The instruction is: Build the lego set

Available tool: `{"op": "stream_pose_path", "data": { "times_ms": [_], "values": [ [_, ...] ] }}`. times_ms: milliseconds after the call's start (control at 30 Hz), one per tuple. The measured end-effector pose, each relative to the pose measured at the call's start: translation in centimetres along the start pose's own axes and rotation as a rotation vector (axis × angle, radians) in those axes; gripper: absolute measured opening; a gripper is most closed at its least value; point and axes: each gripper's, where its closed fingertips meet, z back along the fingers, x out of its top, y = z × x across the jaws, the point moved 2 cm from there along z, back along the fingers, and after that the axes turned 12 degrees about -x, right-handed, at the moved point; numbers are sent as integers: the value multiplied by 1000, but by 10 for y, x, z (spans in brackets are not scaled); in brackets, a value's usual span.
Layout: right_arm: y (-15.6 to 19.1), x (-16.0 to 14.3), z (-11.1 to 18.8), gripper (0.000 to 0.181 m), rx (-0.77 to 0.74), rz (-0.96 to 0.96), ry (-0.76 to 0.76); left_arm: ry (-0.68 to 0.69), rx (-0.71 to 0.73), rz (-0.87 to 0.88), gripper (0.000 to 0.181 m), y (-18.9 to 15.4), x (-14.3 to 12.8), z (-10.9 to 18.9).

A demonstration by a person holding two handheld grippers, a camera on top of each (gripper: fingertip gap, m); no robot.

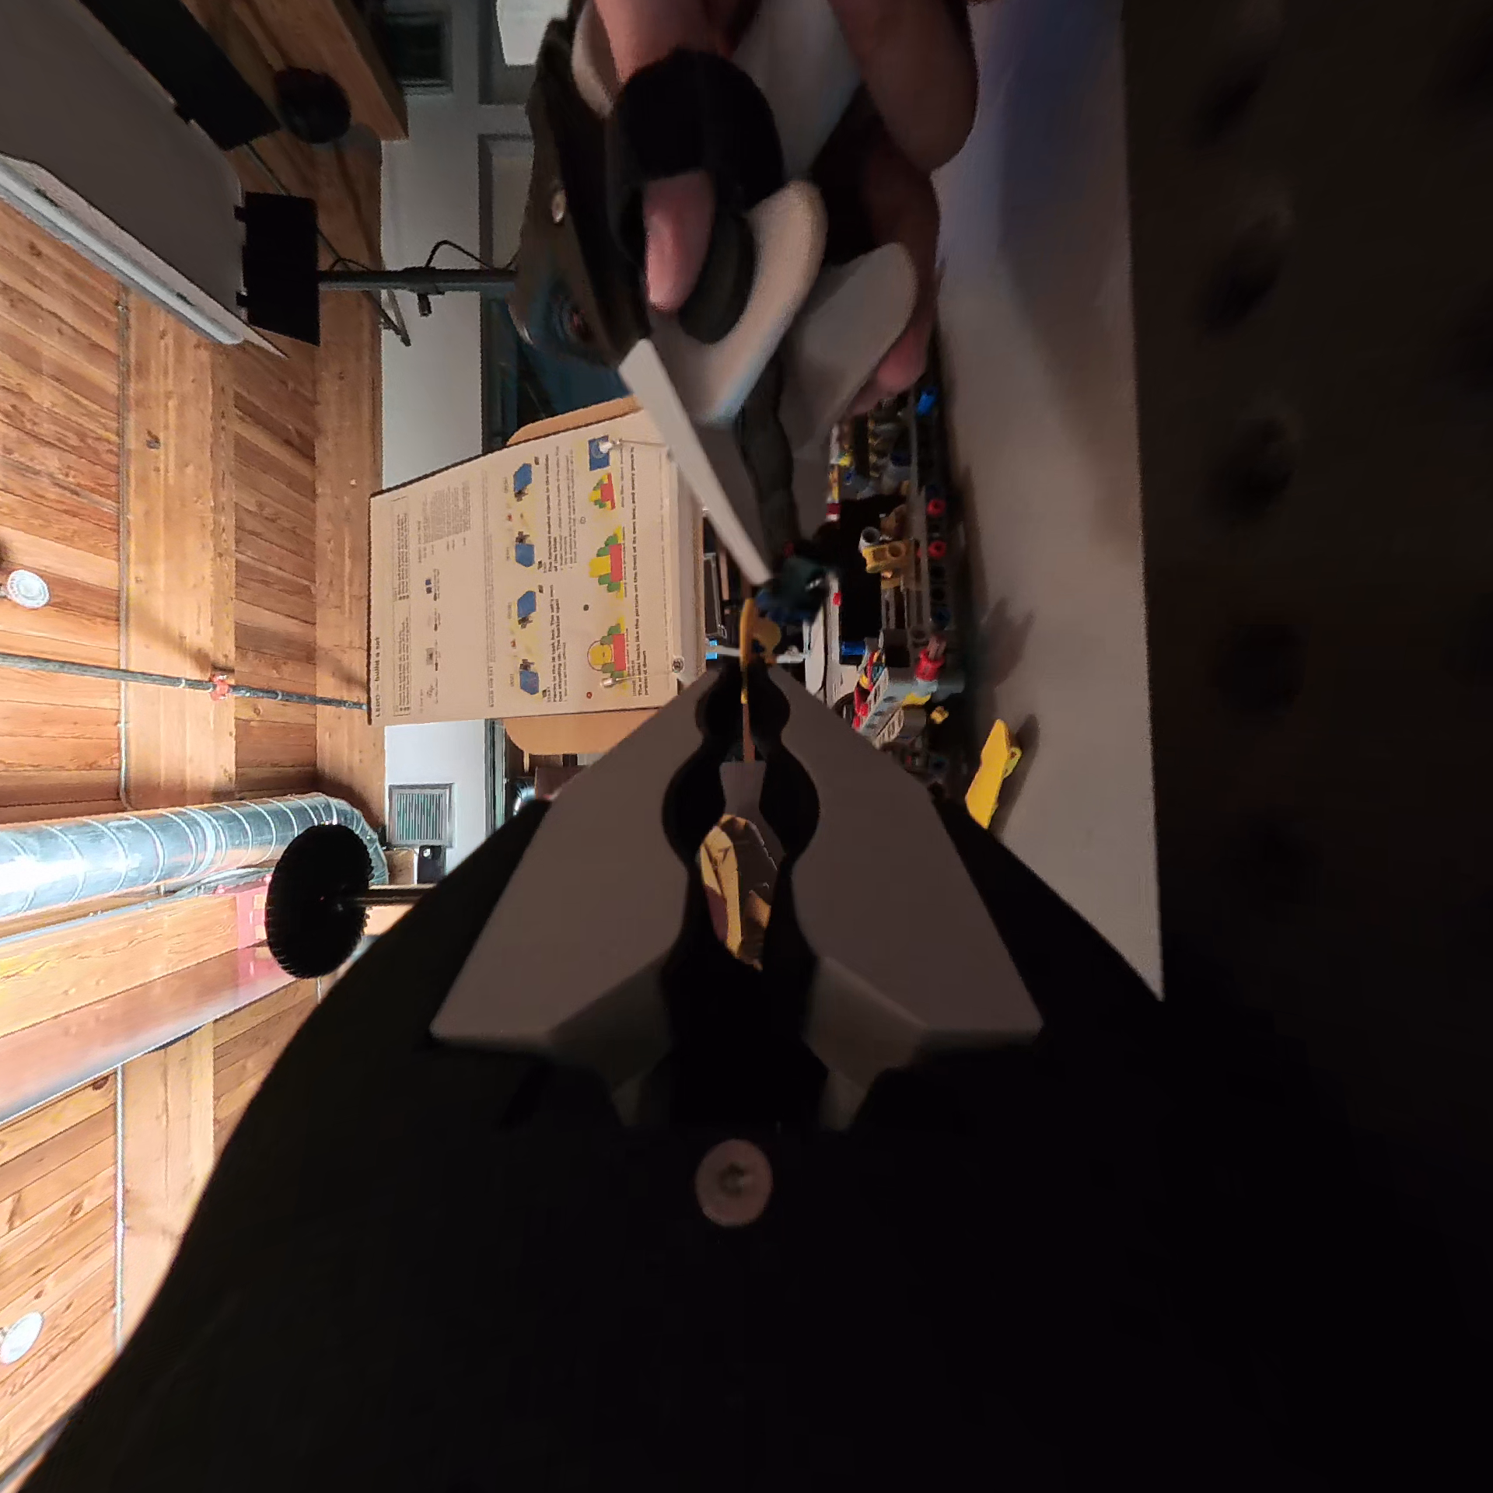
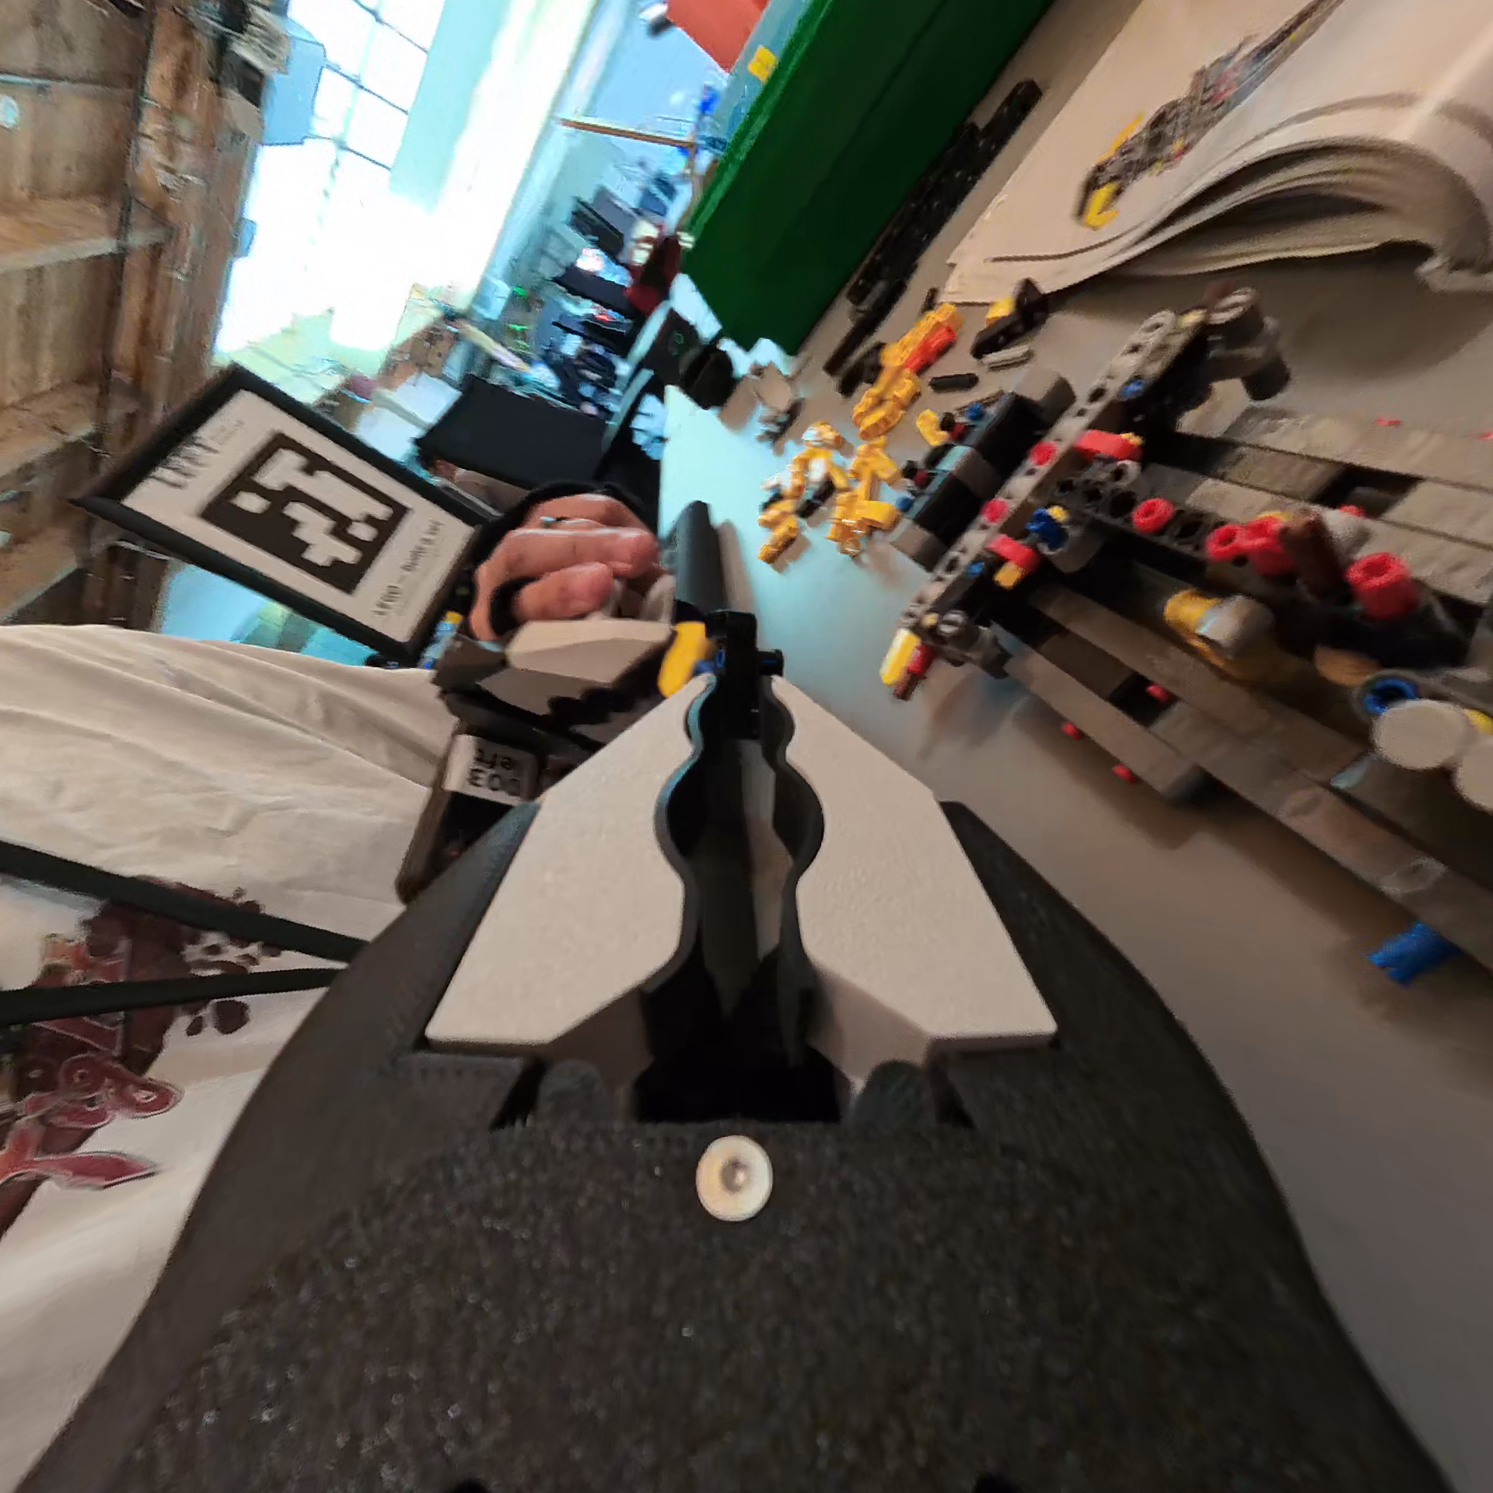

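My left gripper (image 1: 743, 675) is shut on a yellow lego piece (image 1: 739, 889) that runs between its fingers and sticks out past the tips. My right gripper (image 2: 739, 687) is shut on a small black lego piece (image 2: 737, 646). The two grippers meet tip to tip above the table, and the black piece touches the yellow one (image 2: 685, 646). In the left wrist view the right gripper (image 1: 767, 574) comes in from above, held by a hand. In the right wrist view the left gripper (image 2: 646, 650) comes in from the left. The large grey and black technic build (image 2: 1212, 582) lies on the table behind.
Loose yellow and orange pieces (image 2: 864, 452) lie beyond the build. An open instruction booklet (image 2: 1252, 161) and a green box (image 2: 832, 161) are farther back. A yellow part (image 1: 994, 771) lies on the grey table (image 1: 1066, 565). An instruction board (image 1: 525, 582) stands behind.
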Motion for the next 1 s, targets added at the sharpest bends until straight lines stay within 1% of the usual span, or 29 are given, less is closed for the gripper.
{"op": "stream_pose_path", "data": {
  "times_ms": [33, 100, 133, 233, 333, 367, 400, 500, 600, 667, 733, 800, 900, 933, 1000],
  "values": [
    [-9, -3, 0, 7, -66, 21, 16, 7, 0, 8, 0, 0, -3, 1],
    [-28, -17, 0, 7, -212, 91, 101, 9, -11, 31, 0, -2, -9, 2],
    [-31, -24, 0, 7, -243, 116, 147, -1, -19, 42, 0, -3, -10, 3],
    [-31, -39, -3, 8, -267, 146, 242, -12, 6, 48, 0, -2, -13, 6],
    [-32, -37, -1, 11, -313, 183, 253, -39, 62, 44, 0, 8, -8, 10],
    [-27, -33, 1, 17, -294, 202, 234, -50, 86, 41, 0, 11, -6, 12],
    [-16, -25, 3, 21, -235, 192, 191, -59, 114, 32, 0, 15, -4, 14],
    [23, -1, 12, 25, 36, 50, 66, -85, 180, 4, 0, 24, 3, 19],
    [44, 4, 8, 24, 226, -90, 66, -107, 219, -38, 0, 27, 11, 23],
    [53, 1, 5, 17, 314, -140, 80, -115, 226, -58, 0, 27, 15, 23],
    [54, -6, 1, 11, 324, -138, 112, -110, 231, -70, 0, 27, 15, 23],
    [56, -5, 0, 9, 342, -147, 98, -112, 231, -70, 0, 27, 15, 23],
    [55, -6, -1, 5, 330, -126, 94, -118, 231, -62, 1, 27, 15, 23],
    [53, -5, -2, 5, 317, -119, 85, -118, 219, -32, 2, 26, 13, 22],
    [48, -1, -2, 5, 281, -81, 39, -125, 163, 96, 8, 27, 8, 19]
  ]
}}
